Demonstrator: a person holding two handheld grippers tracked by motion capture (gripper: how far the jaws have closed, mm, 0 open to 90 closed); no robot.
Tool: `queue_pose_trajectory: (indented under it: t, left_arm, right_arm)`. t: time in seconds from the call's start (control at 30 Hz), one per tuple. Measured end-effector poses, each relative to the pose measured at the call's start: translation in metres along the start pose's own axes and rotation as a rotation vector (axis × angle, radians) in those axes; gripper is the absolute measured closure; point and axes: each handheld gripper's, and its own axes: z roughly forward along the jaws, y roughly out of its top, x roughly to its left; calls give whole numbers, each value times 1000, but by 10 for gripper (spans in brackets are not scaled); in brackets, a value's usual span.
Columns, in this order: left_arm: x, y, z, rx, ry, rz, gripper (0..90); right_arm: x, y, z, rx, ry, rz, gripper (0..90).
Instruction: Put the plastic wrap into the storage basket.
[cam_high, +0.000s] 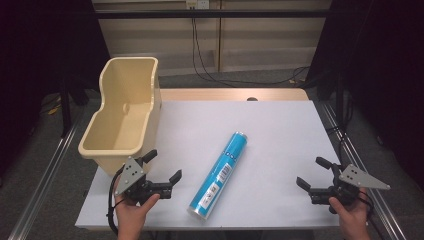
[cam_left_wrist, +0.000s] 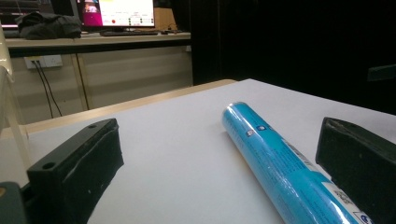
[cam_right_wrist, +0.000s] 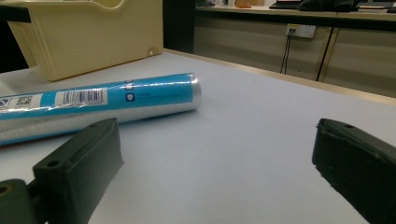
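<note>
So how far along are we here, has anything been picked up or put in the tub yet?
Nothing looks done yet. The blue tube lies flat on the table, untouched, and the cream tub looks empty. In hand: nothing; the left gripper and right gripper are open, apart from the tube. Whatever the job is, the handling is still ahead.

- Counter (cam_high: 280, 150): pale top, with a wooden strip showing along its far edge.
- Cream bin (cam_high: 125, 107): open, upright, at the counter's far-left corner and overhanging its left edge.
- Blue tube (cam_high: 220, 172): lying flat near the middle front, angled from near-left to far-right, with a barcode label along its side and well apart from the bin.
- Black cables (cam_high: 200, 60): hanging from a wall socket (cam_high: 196, 4) to the floor beyond the counter.
- Metal rails (cam_high: 47, 170): one along each side of the counter.
- Monitor (cam_left_wrist: 115, 11): lit, on a far desk, with a keyboard (cam_left_wrist: 126, 33) below it and a dark bundle (cam_left_wrist: 46, 25) beside it.
</note>
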Motion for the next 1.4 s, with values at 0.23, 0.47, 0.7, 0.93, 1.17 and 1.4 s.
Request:
queue_pose_trajectory:
  t: [0.23,0.47,0.7,0.93,1.17,1.4]
  left_arm:
    - [-1,1,3,5,-7,-1,3]
    - [-6,4,13,25,-24,-2,5]
    - [-11,9,28,53,-44,5,6]
    - [-17,16,44,81,-65,-4,7]
    - [-22,18,58,108,-81,-4,8]
    - [-26,20,70,134,-96,-8,8]
  right_arm:
    - [0,0,0,1,-2,-3,11]
    - [0,-1,-1,3,-8,-3,11]
    - [-1,-2,-2,10,-6,-8,11]
    - [0,-2,-2,10,-7,-7,11]
    - [0,-3,-2,11,-4,-12,12]
    - [0,-4,1,18,4,-21,13]
